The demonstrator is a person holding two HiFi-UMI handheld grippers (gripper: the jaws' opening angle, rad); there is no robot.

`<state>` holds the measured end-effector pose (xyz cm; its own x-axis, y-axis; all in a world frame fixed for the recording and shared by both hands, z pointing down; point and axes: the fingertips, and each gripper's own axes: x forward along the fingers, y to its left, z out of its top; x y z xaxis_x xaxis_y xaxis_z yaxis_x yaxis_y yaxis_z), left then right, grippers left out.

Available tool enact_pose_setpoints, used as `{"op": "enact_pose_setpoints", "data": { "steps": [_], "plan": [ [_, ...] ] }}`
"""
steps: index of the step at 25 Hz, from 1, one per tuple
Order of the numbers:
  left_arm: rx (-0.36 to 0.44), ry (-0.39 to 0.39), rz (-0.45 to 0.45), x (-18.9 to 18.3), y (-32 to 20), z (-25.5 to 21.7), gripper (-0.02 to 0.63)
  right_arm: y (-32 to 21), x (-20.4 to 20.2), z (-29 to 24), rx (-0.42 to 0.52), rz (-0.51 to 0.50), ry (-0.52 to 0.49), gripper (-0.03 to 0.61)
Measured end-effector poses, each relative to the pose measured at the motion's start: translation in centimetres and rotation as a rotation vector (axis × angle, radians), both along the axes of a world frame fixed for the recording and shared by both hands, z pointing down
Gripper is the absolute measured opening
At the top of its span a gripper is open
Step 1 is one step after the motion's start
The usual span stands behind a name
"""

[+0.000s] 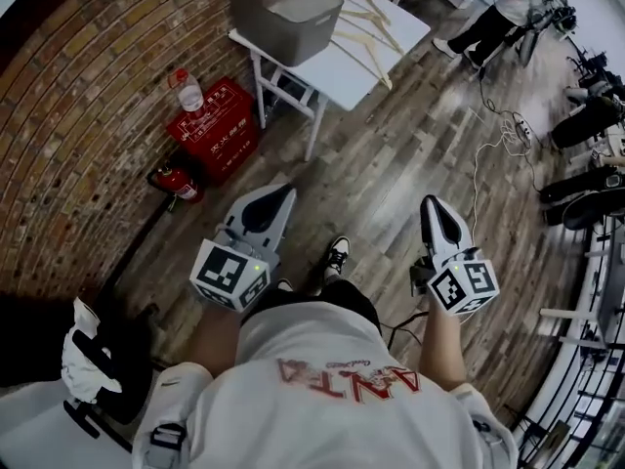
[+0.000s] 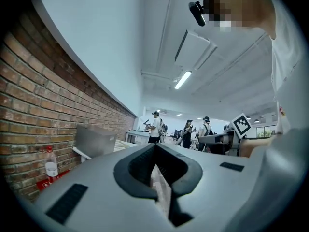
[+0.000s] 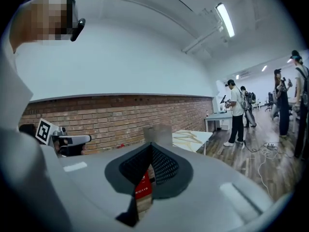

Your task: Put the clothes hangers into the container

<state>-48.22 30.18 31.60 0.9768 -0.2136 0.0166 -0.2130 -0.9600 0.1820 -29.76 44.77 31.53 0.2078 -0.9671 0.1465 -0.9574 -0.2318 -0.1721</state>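
From the head view: left gripper (image 1: 277, 196) and right gripper (image 1: 434, 209) held out low over the wood-plank floor (image 1: 391, 174), well apart, a black-and-white shoe (image 1: 335, 257) between them. Ahead, against the brick wall (image 1: 88, 96), a white table (image 1: 337, 71) with a grey container (image 1: 285, 13) at its left end and pale wooden clothes hangers (image 1: 369, 25) lying loose on the top just beside it, outside the container. Left of the table, on the floor, a red box (image 1: 215, 130) with a clear bottle (image 1: 188, 91) on it and a red fire extinguisher (image 1: 179, 183) lying in front. Farther off, a person (image 1: 498, 8) standing past the table, and cables (image 1: 493, 135) on the floor. From the left gripper view: jaws clenched together, nothing grasped; beyond them the container (image 2: 94, 140) on the table edge, the bottle (image 2: 50, 166) by the wall, several people standing in the room, and the right gripper's marker cube (image 2: 241, 124) off to the right. From the right gripper view: jaws likewise clenched tight on nothing; straight ahead the container (image 3: 158, 133), the hangers (image 3: 189, 138) spread over the table to its right, and the left gripper's marker cube (image 3: 44, 130) at the left.
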Motion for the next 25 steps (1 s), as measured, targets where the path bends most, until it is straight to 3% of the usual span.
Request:
{"op": "enact_pose_setpoints", "data": {
  "steps": [11, 20, 25],
  "plan": [
    [0.022, 0.01, -0.068, 3.3, -5.7, -1.2, 0.009, -9.4, 3.6, -0.6, 0.03, -0.075, 0.042, 0.002],
    [0.042, -0.028, -0.017, 14.5, -7.7, -1.3, 0.009, -11.0, 14.3, 0.6, 0.007, -0.03, 0.014, 0.002],
    [0.049, -0.048, -0.033, 20.4, -8.7, -1.8, 0.009, -12.2, 20.6, 1.9, -0.017, -0.043, -0.031, 0.002]
  ]
}}
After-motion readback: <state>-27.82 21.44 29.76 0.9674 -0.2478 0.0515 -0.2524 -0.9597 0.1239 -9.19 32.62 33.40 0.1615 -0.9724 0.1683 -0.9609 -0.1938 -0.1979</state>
